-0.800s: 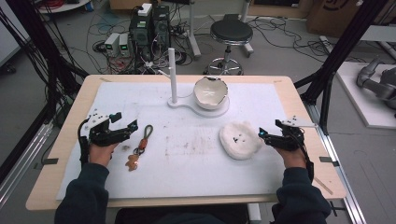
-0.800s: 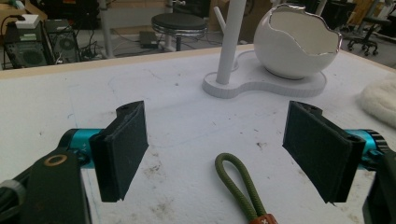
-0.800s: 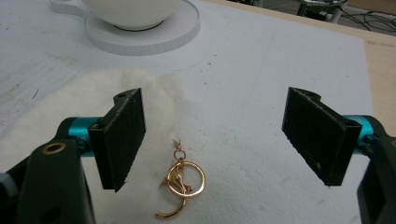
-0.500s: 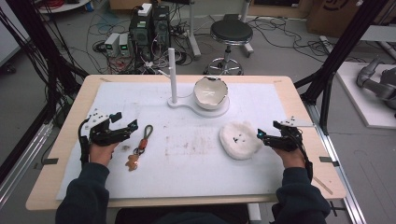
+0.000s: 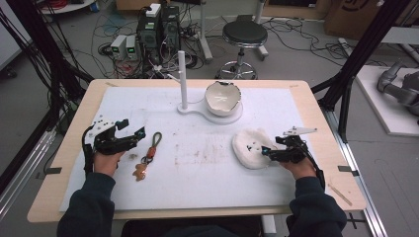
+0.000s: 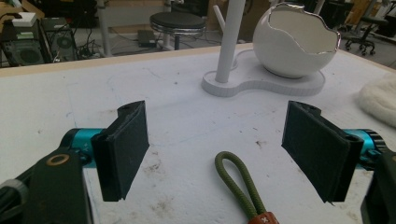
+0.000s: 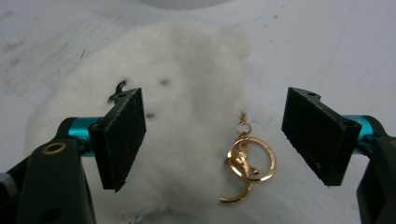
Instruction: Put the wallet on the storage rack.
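- In the left gripper view, the olive cord loop [image 6: 243, 189] is cut off by the bottom edge just below its brown tag, so whatever hangs from it is out of frame.
- In the right gripper view, the white plush [image 7: 177, 116] runs off the bottom edge, and its 3 dark marks are too blurred to identify.
- In the high view, the small charm [image 5: 141, 172] is too small to make out.

Bright even overhead light, soft shadows, slightly grainy
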Demonstrator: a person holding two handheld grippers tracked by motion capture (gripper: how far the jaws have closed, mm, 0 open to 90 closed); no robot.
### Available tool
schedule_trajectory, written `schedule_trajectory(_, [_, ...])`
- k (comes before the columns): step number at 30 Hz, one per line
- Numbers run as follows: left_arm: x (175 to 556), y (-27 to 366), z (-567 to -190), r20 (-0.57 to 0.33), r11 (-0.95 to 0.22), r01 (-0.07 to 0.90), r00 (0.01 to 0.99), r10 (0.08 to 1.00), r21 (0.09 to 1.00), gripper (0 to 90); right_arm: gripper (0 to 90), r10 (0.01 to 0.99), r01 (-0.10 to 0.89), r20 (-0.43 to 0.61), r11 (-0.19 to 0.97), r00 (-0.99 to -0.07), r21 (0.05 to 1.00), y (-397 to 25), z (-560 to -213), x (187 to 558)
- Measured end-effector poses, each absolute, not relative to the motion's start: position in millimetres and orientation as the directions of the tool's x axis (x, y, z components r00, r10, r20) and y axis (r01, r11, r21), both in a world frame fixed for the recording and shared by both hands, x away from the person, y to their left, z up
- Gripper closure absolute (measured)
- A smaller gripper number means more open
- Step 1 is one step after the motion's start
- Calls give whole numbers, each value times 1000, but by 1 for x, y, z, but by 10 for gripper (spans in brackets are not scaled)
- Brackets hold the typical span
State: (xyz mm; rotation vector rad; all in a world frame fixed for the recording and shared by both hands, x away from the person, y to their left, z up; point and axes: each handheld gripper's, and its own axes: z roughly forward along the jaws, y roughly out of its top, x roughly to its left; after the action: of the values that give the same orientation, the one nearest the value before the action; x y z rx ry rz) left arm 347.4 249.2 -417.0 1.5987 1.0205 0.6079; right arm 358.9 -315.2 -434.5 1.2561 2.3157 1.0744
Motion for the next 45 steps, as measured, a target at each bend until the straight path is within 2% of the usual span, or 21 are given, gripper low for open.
schedule_trajectory(2, [349, 248, -418, -127, -40, 306, 507, 853, 951, 226, 303, 809, 619, 80, 377, -582, 689, -311, -439, 360])
schedule_trajectory(4, [349, 247, -418, -128, -40, 307, 507, 853, 951, 229, 386, 799, 631, 116, 368, -590, 683, -312, -440, 361])
schedule_trajectory(6, [348, 247, -418, -133, -33, 306, 505, 853, 951, 235, 561, 796, 642, 141, 354, -588, 680, -313, -439, 361])
schedule_trajectory(7, [348, 247, -418, -133, -33, 306, 505, 853, 951, 235, 561, 796, 642, 141, 354, -588, 680, -313, -439, 361])
schedule_trajectory(8, [348, 247, -418, -133, -33, 307, 505, 853, 951, 236, 718, 785, 621, 121, 375, -608, 688, -313, -436, 359])
schedule_trajectory(10, [347, 247, -417, -133, -33, 307, 503, 854, 951, 236, 770, 775, 597, 99, 392, -624, 700, -312, -434, 359])
schedule_trajectory(14, [345, 241, -415, -122, -54, 313, 518, 847, 948, 239, 798, 762, 540, 43, 417, -646, 731, -309, -430, 358])
schedule_trajectory(22, [342, 227, -411, -163, -34, 305, 595, 787, 952, 282, 813, 712, 389, -11, 396, -702, 831, -297, -414, 353])
schedule_trajectory(29, [344, 207, -407, -179, -35, 299, 654, 735, 953, 282, 813, 661, 336, 19, 356, -750, 872, -288, -407, 352])
schedule_trajectory(30, [343, 196, -405, -179, -44, 296, 683, 708, 954, 282, 813, 624, 319, 43, 338, -781, 885, -284, -405, 352])
schedule_trajectory(35, [344, 174, -404, -182, -74, 297, 742, 646, 952, 282, 812, 560, 281, 50, 335, -827, 900, -271, -400, 352])
schedule_trajectory(40, [345, 147, -406, -193, -98, 300, 798, 571, 949, 292, 811, 454, 225, 20, 402, -891, 887, -244, -399, 353])
schedule_trajectory(45, [345, 132, -411, -191, -141, 309, 825, 531, 941, 293, 810, 388, 191, 16, 416, -922, 889, -230, -397, 347])
